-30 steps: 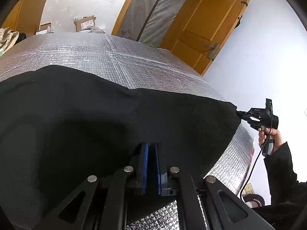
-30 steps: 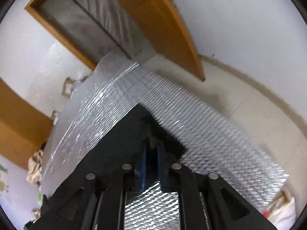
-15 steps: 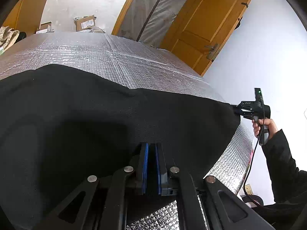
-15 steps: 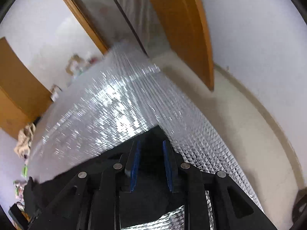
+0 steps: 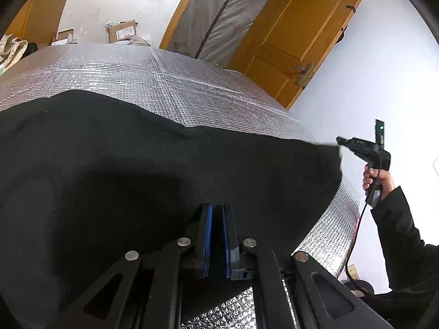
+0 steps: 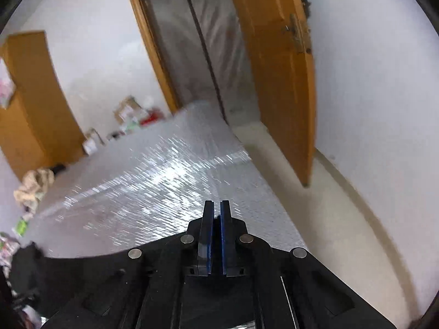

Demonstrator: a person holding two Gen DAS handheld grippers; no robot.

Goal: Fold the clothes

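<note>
Black cloth (image 5: 131, 181) covers most of the near part of the desk (image 5: 153, 76), which is wrapped in a silver quilted foil sheet. Its far edge runs across the foil in a wavy line, and bare foil shows beyond it up to the far end of the desk.

At the bottom of the left wrist view, the left tool (image 5: 216, 213) has its blue pads drawn close together with the near hem of the black cloth pinched between them. At the right of the same view, the right tool (image 5: 341, 141) is held by a hand (image 5: 377, 178) in a dark sleeve (image 5: 397, 233), and its tip meets the right corner of the cloth, which is stretched out to a point there. In the right wrist view, which is blurred, the right tool (image 6: 216, 208) has its pads nearly together with only a thin dark gap; the cloth (image 6: 82, 268) hangs away below and to the left.

Behind the desk stand an orange wooden door (image 5: 296, 35) and cardboard boxes (image 5: 122, 30).
</note>
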